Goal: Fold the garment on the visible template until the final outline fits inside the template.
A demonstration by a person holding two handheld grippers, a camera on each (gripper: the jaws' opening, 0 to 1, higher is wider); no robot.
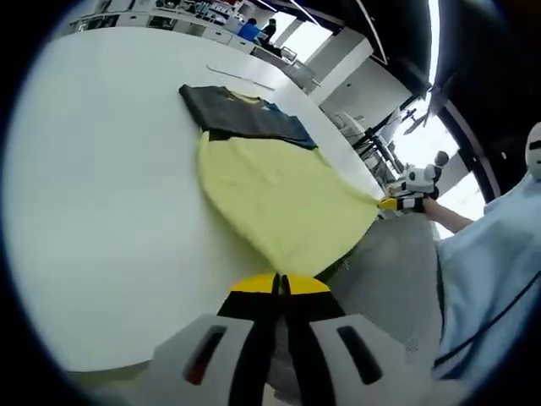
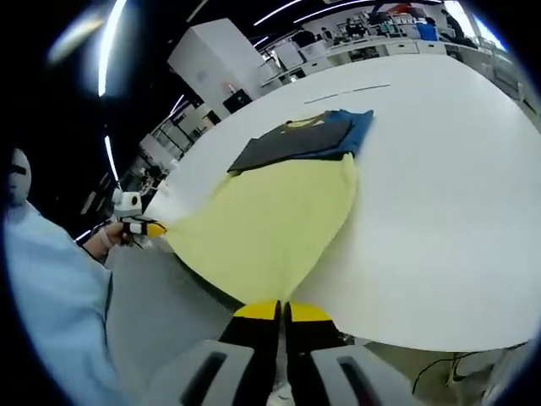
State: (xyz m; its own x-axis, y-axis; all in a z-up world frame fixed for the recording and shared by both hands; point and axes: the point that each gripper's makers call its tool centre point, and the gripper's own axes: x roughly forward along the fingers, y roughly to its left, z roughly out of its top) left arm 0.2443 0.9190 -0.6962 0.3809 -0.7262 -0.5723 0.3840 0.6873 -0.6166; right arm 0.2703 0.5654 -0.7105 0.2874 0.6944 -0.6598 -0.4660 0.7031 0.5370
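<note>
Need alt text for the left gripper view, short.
Left gripper, shut on the hem of a yellow and dark grey garment spread on a white table. At right, the right gripper grips another hem corner.

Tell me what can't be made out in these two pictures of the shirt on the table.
- Template: neither view shows a clear outline on the white table; a faint line beyond the garment is too small to read.
- Garment's dark far part: its folds and blue edge are too small to sort out.
- Garment hem at the left gripper and right gripper: hidden behind the closed jaws.
- Garment underside: hidden by its own cloth.
</note>
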